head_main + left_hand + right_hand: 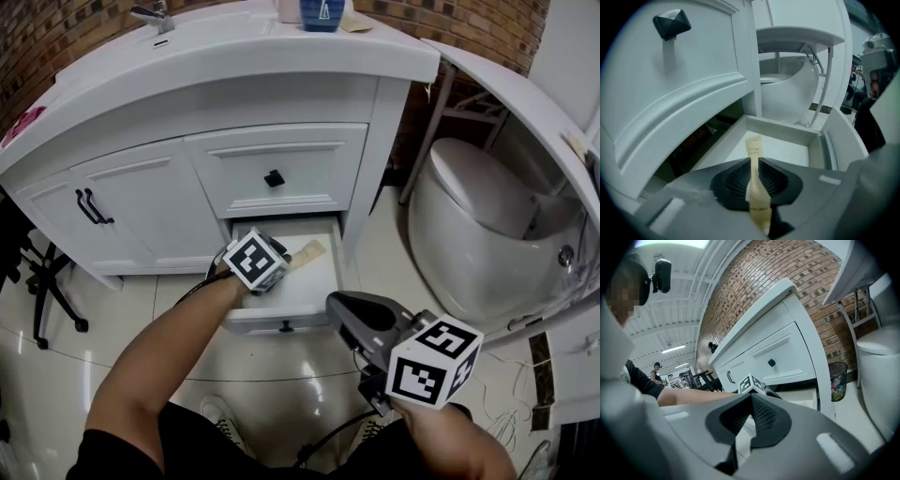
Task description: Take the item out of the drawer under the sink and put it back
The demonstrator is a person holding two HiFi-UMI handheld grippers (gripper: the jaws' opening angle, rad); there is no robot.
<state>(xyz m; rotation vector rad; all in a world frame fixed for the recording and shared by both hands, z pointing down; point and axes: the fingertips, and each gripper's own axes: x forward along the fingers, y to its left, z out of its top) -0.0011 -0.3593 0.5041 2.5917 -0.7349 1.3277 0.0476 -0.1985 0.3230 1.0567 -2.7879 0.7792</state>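
Left gripper [279, 266] points steeply down into the open bottom drawer [281, 317] of the white sink cabinet [281, 94], with the person's bare forearm behind it. Its jaws pinch a thin beige packet [753, 149], which stands on edge with the pads against both flat sides. The packet's printed end sticks out past the tips, over the drawer's white floor — whether it touches that floor cannot be told. Above, the upper drawer is shut, its black knob [274, 178] facing out. Further right, the right gripper [337, 305] hangs nearly level in front of the cabinet, its jaws pressed together with nothing between them. A white toilet [469, 225] stands at the far right.
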